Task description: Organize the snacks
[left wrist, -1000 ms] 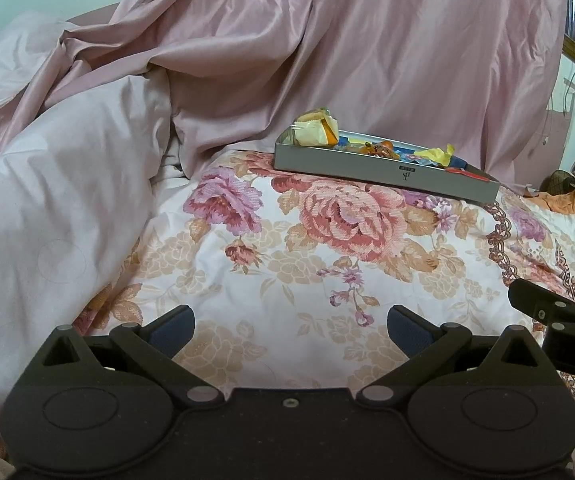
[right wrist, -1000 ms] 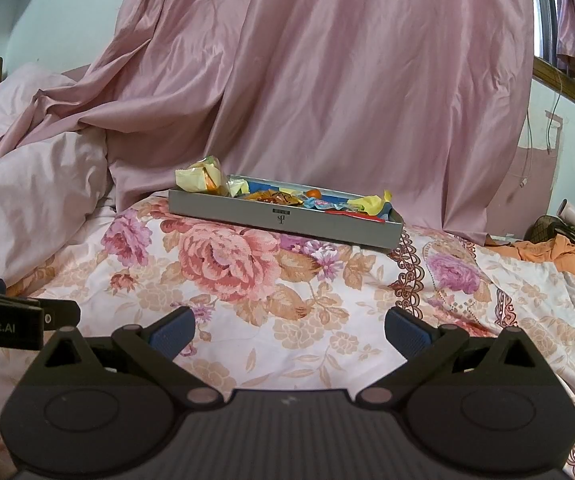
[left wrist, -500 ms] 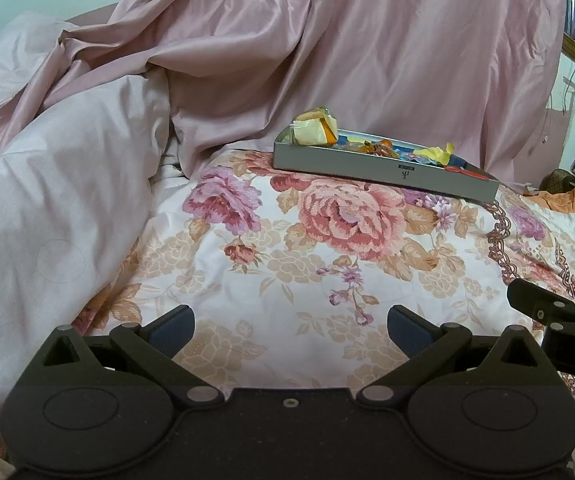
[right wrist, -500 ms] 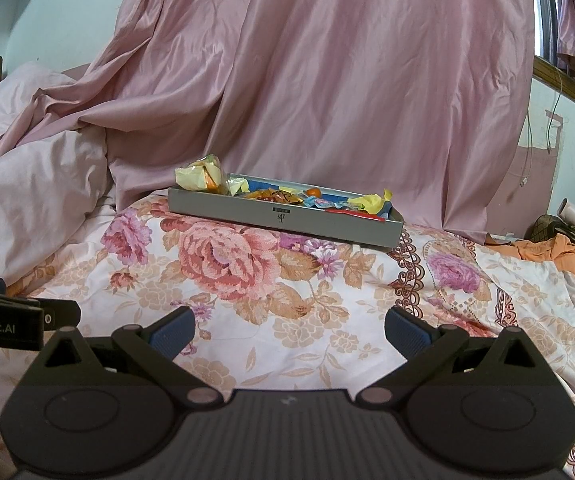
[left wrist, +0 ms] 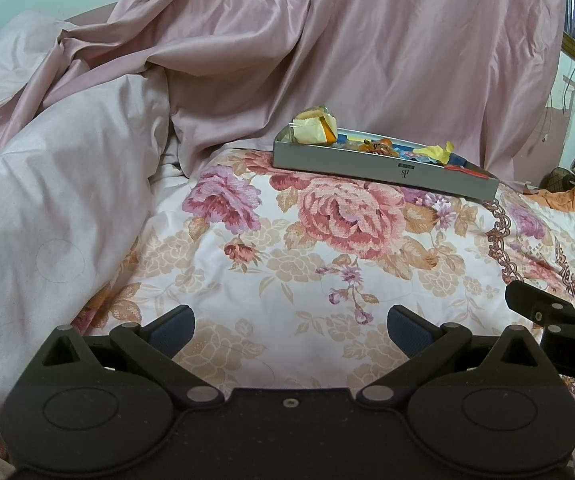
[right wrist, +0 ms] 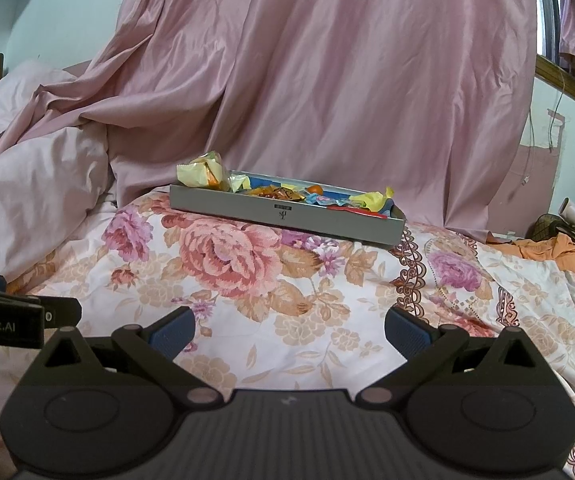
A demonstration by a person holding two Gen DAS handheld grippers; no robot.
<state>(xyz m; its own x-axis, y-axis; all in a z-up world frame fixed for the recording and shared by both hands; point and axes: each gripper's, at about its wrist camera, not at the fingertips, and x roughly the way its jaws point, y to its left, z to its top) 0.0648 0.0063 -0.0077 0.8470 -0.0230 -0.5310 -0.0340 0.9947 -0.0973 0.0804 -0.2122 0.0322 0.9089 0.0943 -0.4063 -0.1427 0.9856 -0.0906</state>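
A shallow grey box (left wrist: 383, 170) lies on the floral bedspread at the far side; it also shows in the right wrist view (right wrist: 283, 216). It holds several wrapped snacks: a pale yellow packet (left wrist: 313, 130) at its left end (right wrist: 201, 172), orange pieces (right wrist: 275, 193) in the middle, a crumpled yellow wrapper (right wrist: 371, 199) and a red one (right wrist: 357, 211) at the right. My left gripper (left wrist: 290, 326) is open and empty, low over the bedspread, well short of the box. My right gripper (right wrist: 289, 328) is open and empty, beside the left one.
A floral bedspread (left wrist: 327, 264) covers the bed. A white duvet (left wrist: 47, 208) is heaped at the left. Pink drapery (right wrist: 327, 80) hangs behind the box. Orange cloth (right wrist: 567, 256) and clutter lie at the far right.
Both grippers have risen or drifted slightly, so the box sits a little lower in each view. Jaws stay open.
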